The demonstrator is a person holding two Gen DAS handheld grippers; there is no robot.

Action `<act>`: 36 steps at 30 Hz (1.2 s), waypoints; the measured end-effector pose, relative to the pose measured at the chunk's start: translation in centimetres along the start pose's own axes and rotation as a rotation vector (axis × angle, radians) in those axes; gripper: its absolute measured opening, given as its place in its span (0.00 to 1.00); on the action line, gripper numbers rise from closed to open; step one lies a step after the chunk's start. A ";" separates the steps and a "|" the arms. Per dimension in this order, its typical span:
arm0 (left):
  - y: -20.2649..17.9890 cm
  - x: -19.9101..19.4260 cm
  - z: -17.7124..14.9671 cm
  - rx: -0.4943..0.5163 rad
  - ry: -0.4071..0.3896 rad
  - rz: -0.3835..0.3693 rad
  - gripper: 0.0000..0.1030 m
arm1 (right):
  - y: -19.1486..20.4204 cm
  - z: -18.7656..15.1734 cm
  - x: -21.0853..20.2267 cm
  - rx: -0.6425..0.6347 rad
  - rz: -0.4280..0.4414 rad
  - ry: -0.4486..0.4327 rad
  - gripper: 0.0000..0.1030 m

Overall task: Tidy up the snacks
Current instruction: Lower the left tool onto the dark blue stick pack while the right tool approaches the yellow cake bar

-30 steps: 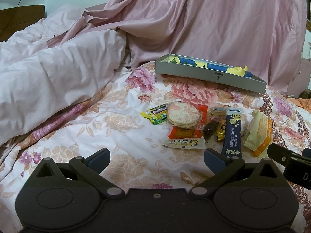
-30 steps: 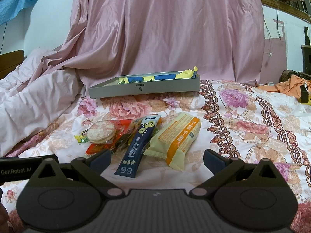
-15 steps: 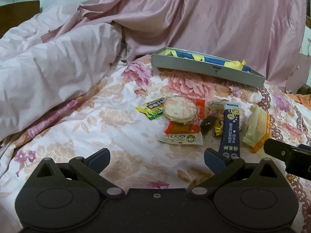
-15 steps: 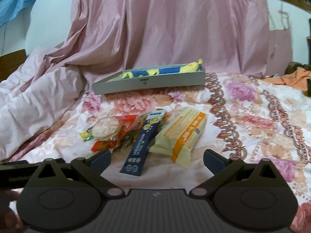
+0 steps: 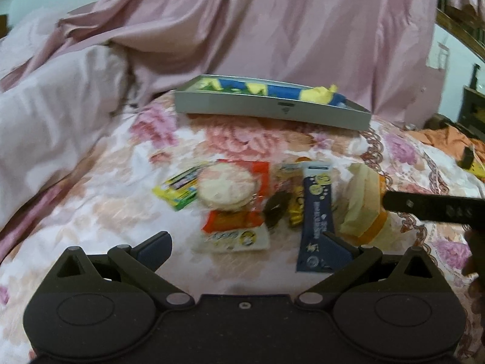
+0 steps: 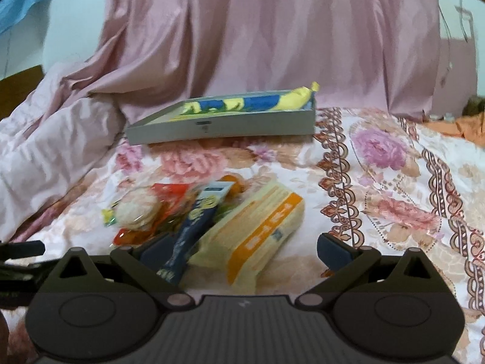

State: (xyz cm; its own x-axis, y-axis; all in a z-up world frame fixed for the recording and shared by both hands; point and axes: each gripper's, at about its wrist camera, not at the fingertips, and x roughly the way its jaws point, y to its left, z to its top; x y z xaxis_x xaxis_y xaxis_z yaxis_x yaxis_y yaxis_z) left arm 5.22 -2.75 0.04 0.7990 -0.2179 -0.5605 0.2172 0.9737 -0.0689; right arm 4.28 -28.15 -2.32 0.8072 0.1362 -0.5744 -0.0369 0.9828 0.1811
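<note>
bedspread (image 5: 115, 212): soft cloth, matt, printed with flowers
curtain (image 6: 272, 36): pink cloth, smooth, faint satin sheen
quilt (image 5: 45, 127): pale pink cloth, matt, rumpled
tray (image 6: 242, 123): grey wall, smooth and matt; metal or card, cannot tell
round cracker pack (image 5: 225, 186): clear glossy plastic film over a rough pale cracker
dark blue stick pack (image 5: 316, 212): glossy plastic wrapper
yellow and orange pack (image 6: 257, 236): plastic wrapper, slight shine
left gripper (image 5: 245, 244): matt black plastic, dark blue pads
right gripper (image 6: 242, 250): matt black plastic, ribbed body
</note>
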 end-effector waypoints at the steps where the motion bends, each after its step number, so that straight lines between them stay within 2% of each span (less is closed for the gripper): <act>1: -0.2 0.5 0.2 0.015 0.006 -0.012 0.99 | -0.2 0.2 0.5 0.015 -0.001 0.003 1.00; 7: -1.5 3.3 0.9 0.083 0.056 -0.072 0.99 | -1.4 1.6 4.5 0.118 0.013 0.056 1.00; 17: -3.5 6.4 1.4 0.162 0.118 -0.121 0.98 | -1.1 1.3 8.1 0.101 0.008 0.189 0.99; 20: -4.1 6.8 1.6 0.175 0.133 -0.134 0.97 | -1.5 1.3 8.2 0.118 0.040 0.215 0.93; 28: -5.4 7.7 2.0 0.198 0.177 -0.093 0.91 | -1.8 2.2 6.0 0.056 0.039 0.232 0.79; 33: -6.2 8.2 1.7 0.247 0.196 -0.111 0.81 | -2.7 2.8 5.3 0.092 0.062 0.247 0.77; 36: -6.4 8.8 1.8 0.237 0.207 -0.112 0.74 | -3.7 2.9 5.3 0.139 0.081 0.260 0.77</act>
State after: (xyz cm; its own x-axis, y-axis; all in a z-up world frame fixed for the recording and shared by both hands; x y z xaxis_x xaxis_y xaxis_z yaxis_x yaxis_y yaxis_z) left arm 11.88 -11.00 -2.95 0.6371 -0.2811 -0.7177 0.4411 0.8966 0.0403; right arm 10.42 -31.39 -3.70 0.6261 0.2581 -0.7358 0.0009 0.9434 0.3318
